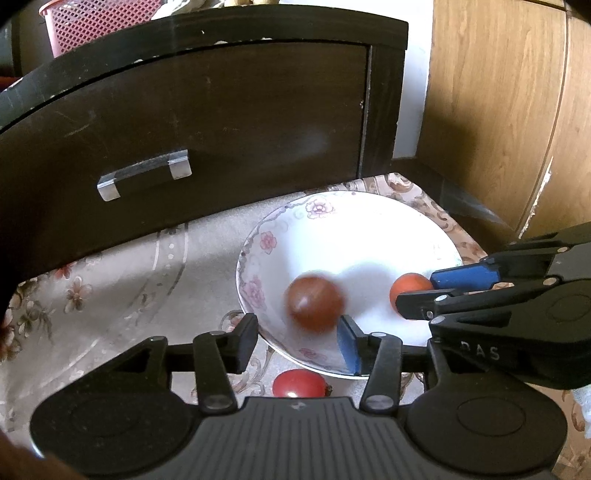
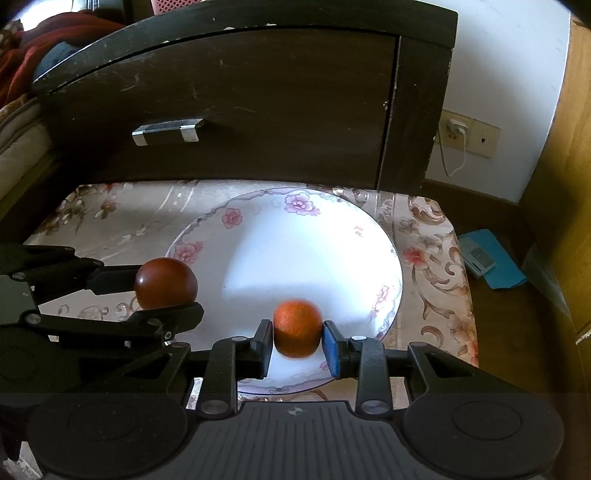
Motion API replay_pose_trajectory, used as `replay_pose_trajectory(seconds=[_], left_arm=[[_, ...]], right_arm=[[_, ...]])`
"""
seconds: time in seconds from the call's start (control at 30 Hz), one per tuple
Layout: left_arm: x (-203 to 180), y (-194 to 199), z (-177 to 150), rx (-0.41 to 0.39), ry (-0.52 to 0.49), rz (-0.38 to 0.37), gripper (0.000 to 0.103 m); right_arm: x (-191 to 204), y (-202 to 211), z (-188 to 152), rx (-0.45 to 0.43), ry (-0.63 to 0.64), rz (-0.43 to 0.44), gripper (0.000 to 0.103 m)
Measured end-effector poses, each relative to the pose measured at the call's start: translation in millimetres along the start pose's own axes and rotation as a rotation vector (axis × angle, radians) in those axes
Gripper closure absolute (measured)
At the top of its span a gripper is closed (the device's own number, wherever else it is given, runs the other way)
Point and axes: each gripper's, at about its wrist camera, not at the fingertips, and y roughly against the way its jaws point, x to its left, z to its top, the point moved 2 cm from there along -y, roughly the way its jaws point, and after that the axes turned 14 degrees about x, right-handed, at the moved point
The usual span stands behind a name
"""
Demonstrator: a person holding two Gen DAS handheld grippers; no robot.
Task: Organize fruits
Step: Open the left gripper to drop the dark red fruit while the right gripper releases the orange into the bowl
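Left wrist view: left hand-held gripper (image 1: 298,325) open over the near edge of a flowered plate (image 1: 251,254), pads apart. Dark fruit (image 1: 316,302), blurred, sits just past the fingertips over the plate's near part. Clear of the left pad and close to the blue right pad; contact there not clear. Red fruit (image 1: 299,384) on the patterned cloth (image 1: 110,280) of the worktop, just near of the plate and partly hidden by the gripper body. Right hand-held gripper (image 1: 417,291) reaches in from the right, with an orange fruit (image 1: 408,290) at its fingertips over the plate's right part. Dark cabinet (image 1: 221,110) with a metal handle (image 1: 144,179) stands at the far side; pink basket (image 1: 96,26) on top of it.

Right wrist view: right hand-held gripper closed on the orange fruit, a pad against each side, low over the near part of the plate. Whether the fruit touches the plate cannot be told. Left hand-held gripper comes in from the left, the dark fruit between its fingers at the plate's left rim. Wall socket (image 2: 467,134) with a white plug at far right. Blue item (image 2: 491,262) lies on the floor to the right of the worktop.
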Motion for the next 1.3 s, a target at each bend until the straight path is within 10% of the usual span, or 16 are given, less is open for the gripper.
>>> replay_pose_trajectory(seconds=[1.3], left_arm=[[20,45,-33,0.002,-0.011,0.052,0.044]], right_arm=[[28,32,-20,-0.040,0.045,0.021,0.066]])
